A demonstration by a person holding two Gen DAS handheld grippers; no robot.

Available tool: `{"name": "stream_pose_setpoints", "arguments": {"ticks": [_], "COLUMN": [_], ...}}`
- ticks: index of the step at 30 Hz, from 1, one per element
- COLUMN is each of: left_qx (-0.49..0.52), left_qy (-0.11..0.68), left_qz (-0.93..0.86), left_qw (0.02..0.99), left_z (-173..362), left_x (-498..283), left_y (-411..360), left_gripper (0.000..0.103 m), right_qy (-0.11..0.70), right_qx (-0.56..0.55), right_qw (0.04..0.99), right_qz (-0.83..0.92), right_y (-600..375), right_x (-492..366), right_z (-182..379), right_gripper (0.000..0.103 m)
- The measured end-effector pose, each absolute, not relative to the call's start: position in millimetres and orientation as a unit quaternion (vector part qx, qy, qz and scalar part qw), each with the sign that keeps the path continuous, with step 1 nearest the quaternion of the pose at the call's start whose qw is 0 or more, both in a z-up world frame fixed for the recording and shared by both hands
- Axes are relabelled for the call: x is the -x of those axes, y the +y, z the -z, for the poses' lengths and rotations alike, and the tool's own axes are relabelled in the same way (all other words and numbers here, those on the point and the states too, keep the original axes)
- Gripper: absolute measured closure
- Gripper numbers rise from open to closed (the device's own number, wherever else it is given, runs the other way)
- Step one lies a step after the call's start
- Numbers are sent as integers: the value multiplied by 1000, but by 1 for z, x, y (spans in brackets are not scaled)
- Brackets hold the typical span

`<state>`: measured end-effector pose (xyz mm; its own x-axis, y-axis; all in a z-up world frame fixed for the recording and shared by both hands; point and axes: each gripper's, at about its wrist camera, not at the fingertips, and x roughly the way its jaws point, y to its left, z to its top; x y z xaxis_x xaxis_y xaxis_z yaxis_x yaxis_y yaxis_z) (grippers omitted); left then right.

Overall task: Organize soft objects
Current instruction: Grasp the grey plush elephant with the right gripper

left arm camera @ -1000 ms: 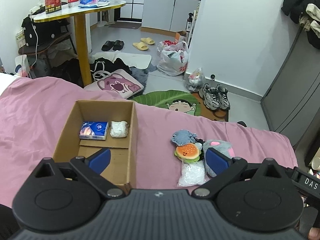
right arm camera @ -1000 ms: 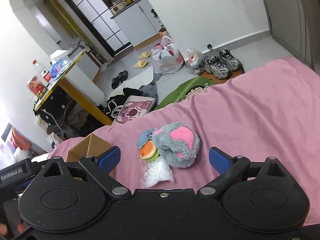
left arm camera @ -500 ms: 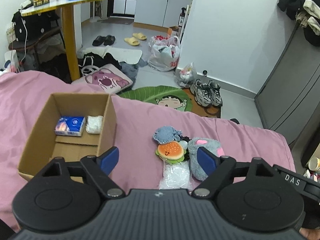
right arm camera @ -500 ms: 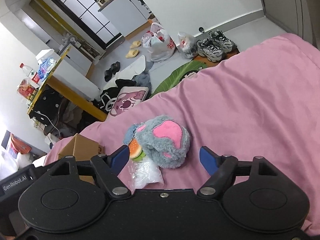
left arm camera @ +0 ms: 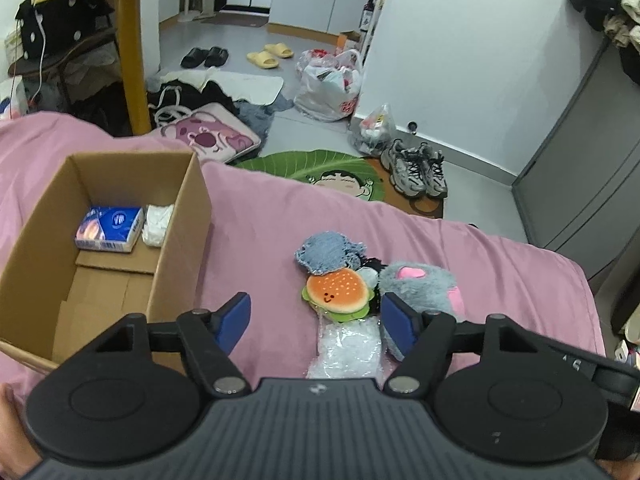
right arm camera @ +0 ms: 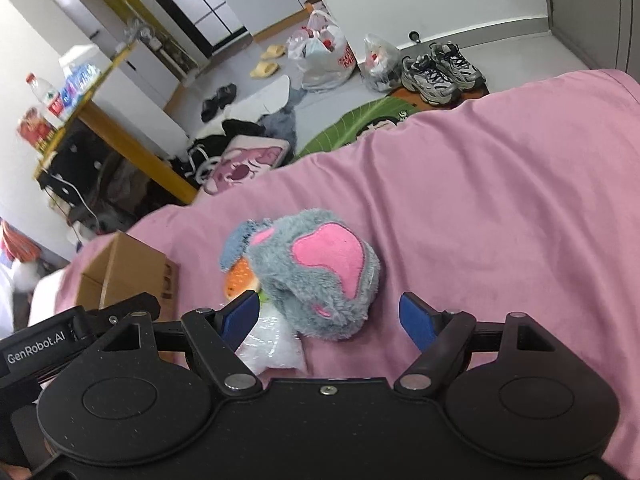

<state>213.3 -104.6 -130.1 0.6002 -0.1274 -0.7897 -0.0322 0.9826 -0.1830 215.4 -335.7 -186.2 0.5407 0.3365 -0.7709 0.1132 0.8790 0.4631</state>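
A pile of soft things lies on the pink bed: a burger plush, a denim piece, a grey and pink fluffy plush and a clear plastic bag. A cardboard box to the left holds a blue tissue pack and a white cloth. My left gripper is open just before the burger and bag. My right gripper is open, its jaws either side of the grey plush; the bag and box lie to its left.
The bed's far edge drops to a floor with a green mat, sneakers, plastic bags, slippers and a pink cushion. A yellow table stands at the back left, a grey cabinet at the right.
Both grippers have moved forward toward the pile. The left one has shifted right, away from the box. The right one has closed in on the grey plush. Both stay open.
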Motion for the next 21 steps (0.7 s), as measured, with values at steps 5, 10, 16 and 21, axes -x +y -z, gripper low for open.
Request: {"name": "stream_pose_setpoints", "arguments": {"ticks": [5,10,16,21], "left_qx": [88,93,98,112], "left_qy": [456,466,464,463], "left_qz": [28,29,53,80], "left_qw": [885,879,879,876], "left_z": [143,153,159,162], "left_x": [-223,-234,-244,-253], "left_y": [-109,-115,-127,-144], "left_gripper": [32,32,32,32], "right_qy": [492,481,462,448], "right_qx": [-220,-252,-309,-353], "right_qw": [839,838,830,820], "right_qz": [-71,-59,-49,-50], "right_y": [-331,-344,-365,-379], "right_x": [-227,-233,-233,-236], "right_z": [198,203,212,221], "right_gripper": [32,45,68,77]}}
